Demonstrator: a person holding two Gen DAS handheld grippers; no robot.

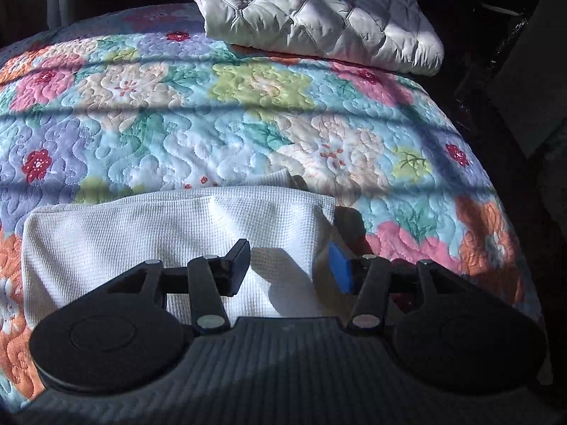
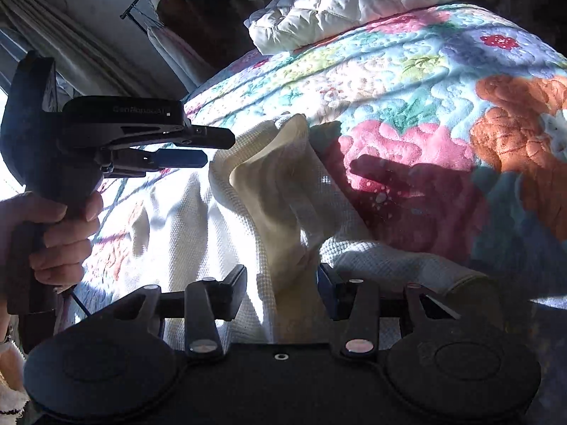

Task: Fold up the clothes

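**White garment lying on bed, both grippers over it**

The white waffle-knit garment (image 1: 170,226) is lying on the flowered quilt (image 1: 219,113) covering the bed, near the front edge. In the left wrist view it's sitting partly folded, w/ a small flap sticking up at its far edge. In the right wrist view the cloth (image 2: 283,191) is bunching up into a raised ridge w/ a cream-coloured lining showing.

Left gripper (image 1: 288,269) is hovering just above the garment's right part; jaws are standing apart, nothing btwn them. Seen from the right wrist cam, the same gripper (image 2: 209,148) is being held by a hand (image 2: 53,233) on its handle, fingers pointing at the raised fold.

Right gripper (image 2: 281,292) is sitting low over the cloth; jaws are apart, fabric lying btwn and under them, not pinched.

A white quilted pillow (image 1: 312,14) is resting at the far end of the bed, well apart from the garment. Sunlight and shadow bars are falling across the quilt.
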